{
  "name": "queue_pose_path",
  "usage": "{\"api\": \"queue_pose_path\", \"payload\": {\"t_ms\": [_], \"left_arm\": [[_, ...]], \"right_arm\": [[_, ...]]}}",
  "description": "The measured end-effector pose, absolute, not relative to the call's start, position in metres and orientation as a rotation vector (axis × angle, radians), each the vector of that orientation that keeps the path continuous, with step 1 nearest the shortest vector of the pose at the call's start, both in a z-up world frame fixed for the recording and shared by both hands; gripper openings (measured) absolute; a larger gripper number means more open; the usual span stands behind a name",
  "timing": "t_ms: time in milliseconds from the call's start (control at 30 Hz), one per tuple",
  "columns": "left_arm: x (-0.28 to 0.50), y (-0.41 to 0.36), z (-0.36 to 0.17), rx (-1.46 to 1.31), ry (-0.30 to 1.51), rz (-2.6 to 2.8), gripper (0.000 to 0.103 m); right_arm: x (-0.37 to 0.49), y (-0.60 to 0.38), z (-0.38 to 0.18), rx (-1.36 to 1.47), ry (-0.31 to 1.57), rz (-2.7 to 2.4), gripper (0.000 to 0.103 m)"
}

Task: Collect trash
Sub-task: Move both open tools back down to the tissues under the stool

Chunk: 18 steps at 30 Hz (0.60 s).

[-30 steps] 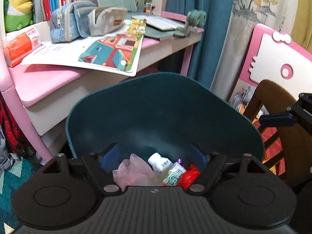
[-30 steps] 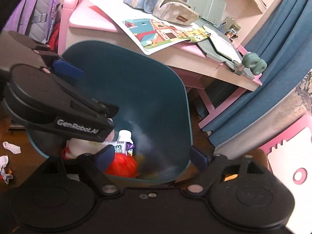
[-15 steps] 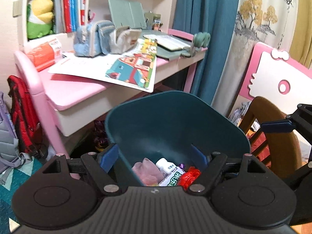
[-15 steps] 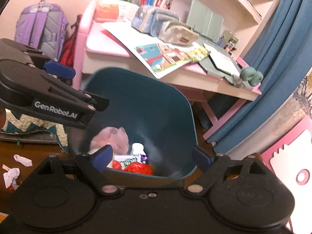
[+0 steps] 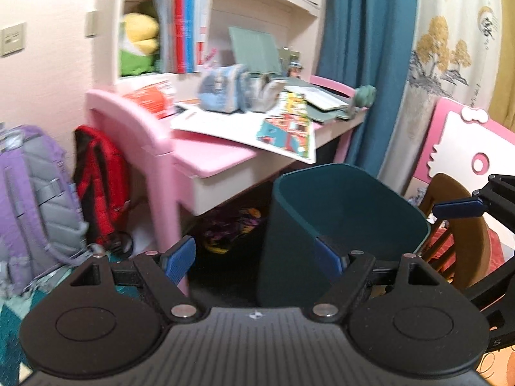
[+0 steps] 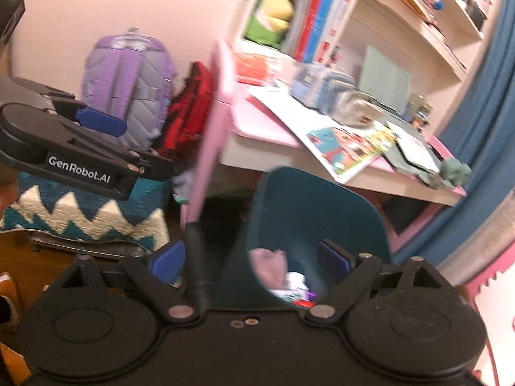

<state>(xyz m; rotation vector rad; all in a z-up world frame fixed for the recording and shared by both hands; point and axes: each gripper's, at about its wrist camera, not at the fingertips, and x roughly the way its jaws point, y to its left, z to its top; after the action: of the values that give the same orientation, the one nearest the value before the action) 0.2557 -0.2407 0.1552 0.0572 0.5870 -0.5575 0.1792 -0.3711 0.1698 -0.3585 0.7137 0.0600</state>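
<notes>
A dark teal trash bin [image 5: 347, 212] stands on the floor by the pink desk; it also shows in the right wrist view [image 6: 309, 222]. Inside it lie a pink crumpled bag [image 6: 270, 262], a small white bottle [image 6: 296, 281] and bits of wrapper. My left gripper [image 5: 254, 257] is open and empty, in front of and above the bin's near wall. My right gripper [image 6: 248, 260] is open and empty, over the bin's near rim. Each gripper appears at the edge of the other's view: the right one [image 5: 466, 207], the left one [image 6: 96, 122].
A pink desk [image 5: 212, 157] with papers, pouches and books stands behind the bin. A purple backpack [image 5: 32, 206] and a red bag [image 5: 99, 186] lean at the left. A wooden chair [image 5: 457, 225] and pink board [image 5: 466, 148] are right. A zigzag rug [image 6: 83, 212] lies left.
Both grippers have pulled back and up from the bin. The bin now looks smaller and lower in both views, and the trash inside is out of the left wrist view.
</notes>
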Motion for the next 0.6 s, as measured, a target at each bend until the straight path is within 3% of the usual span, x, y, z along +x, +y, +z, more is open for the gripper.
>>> {"api": "queue_pose_path", "payload": {"t_ms": [600], "left_arm": [[0.221,-0.045,0.105,-0.039,0.61,-0.359,0.087]], "right_arm": [[0.196,-0.223,0.095,-0.183,0.708,0.422,0.096]]}}
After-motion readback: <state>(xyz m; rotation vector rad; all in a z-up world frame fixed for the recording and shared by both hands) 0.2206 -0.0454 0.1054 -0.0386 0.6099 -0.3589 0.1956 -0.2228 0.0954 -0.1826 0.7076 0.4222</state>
